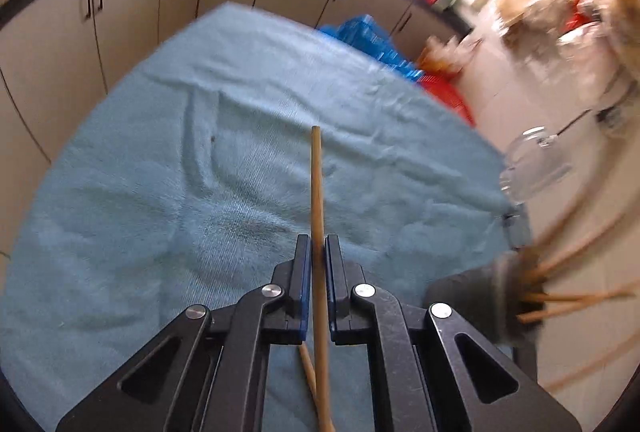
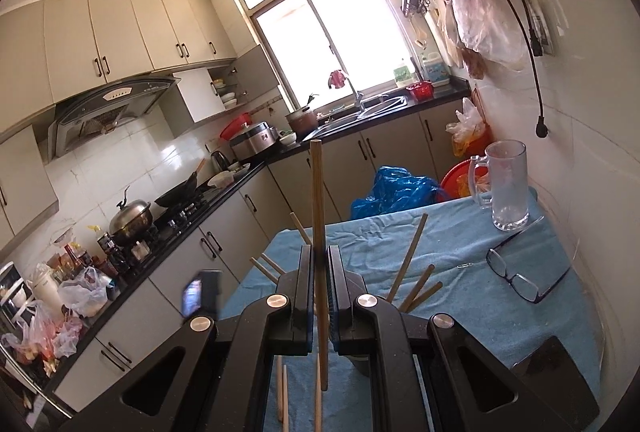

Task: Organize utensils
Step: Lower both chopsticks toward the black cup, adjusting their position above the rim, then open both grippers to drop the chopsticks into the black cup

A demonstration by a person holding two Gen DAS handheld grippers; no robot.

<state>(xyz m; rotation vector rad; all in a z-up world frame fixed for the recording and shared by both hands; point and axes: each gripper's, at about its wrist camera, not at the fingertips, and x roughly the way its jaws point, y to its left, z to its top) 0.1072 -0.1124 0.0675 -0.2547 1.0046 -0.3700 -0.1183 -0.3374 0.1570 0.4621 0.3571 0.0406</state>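
Note:
My left gripper (image 1: pixel 318 252) is shut on a wooden chopstick (image 1: pixel 317 183) that points forward over the blue towel (image 1: pixel 200 151). A second chopstick (image 1: pixel 307 366) lies on the towel under the jaws. A dark holder (image 1: pixel 508 296) with several chopsticks stands at the right, blurred. My right gripper (image 2: pixel 319 264) is shut on another chopstick (image 2: pixel 318 191), held upright above the towel (image 2: pixel 460 296). Several chopsticks (image 2: pixel 412 260) stick up from a holder hidden behind the right jaws. More chopsticks (image 2: pixel 283 396) lie on the towel below.
A glass mug (image 2: pixel 506 187) stands at the towel's far right corner, also blurred in the left wrist view (image 1: pixel 528 167). Glasses (image 2: pixel 520 272) lie near it. A blue plastic bag (image 2: pixel 396 191) and red basin (image 2: pixel 456 179) sit beyond the table. Kitchen counters (image 2: pixel 200 207) run along the left.

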